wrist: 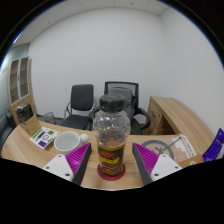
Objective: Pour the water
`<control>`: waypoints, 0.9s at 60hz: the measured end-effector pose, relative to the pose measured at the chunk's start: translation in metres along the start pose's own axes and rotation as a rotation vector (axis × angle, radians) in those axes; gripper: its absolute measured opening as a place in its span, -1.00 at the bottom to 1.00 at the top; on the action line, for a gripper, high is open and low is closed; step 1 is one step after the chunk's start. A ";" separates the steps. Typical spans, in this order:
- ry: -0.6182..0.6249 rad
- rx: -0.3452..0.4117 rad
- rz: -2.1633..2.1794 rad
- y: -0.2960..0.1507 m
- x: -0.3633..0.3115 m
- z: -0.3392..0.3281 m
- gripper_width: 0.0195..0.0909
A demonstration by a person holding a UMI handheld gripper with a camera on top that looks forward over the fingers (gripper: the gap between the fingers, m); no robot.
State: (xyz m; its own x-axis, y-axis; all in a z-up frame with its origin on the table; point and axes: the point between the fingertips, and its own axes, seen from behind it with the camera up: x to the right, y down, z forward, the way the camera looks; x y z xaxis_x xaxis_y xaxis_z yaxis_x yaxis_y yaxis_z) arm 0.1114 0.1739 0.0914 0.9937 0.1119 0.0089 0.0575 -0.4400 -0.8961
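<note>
The tool [111,168] grips the bottle [111,138] upright between its pads, cap on top; the bowl [67,141] sits on the table [25,148], ahead and left, so pouring likely means tipping leftward

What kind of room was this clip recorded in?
Most likely an office or meeting room: two office chairs stand against a plain white wall behind a wooden table. The gripper holds a clear bottle, beside a white bowl.
</note>
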 end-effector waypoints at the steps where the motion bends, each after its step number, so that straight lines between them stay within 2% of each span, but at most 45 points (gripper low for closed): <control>1: 0.010 -0.006 -0.006 -0.001 0.000 -0.007 0.77; 4: 0.036 -0.018 -0.020 -0.006 -0.001 -0.029 0.88; 15: 0.098 -0.085 0.008 -0.017 -0.029 -0.145 0.85; 32: 0.168 -0.113 0.038 -0.006 -0.111 -0.321 0.86; 42: 0.207 -0.114 0.055 0.012 -0.139 -0.374 0.85; 54: 0.238 -0.112 0.045 0.020 -0.153 -0.403 0.85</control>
State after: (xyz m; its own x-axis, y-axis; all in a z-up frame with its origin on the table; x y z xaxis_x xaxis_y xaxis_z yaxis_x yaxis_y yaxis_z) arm -0.0011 -0.2108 0.2513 0.9894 -0.1171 0.0861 0.0098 -0.5373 -0.8433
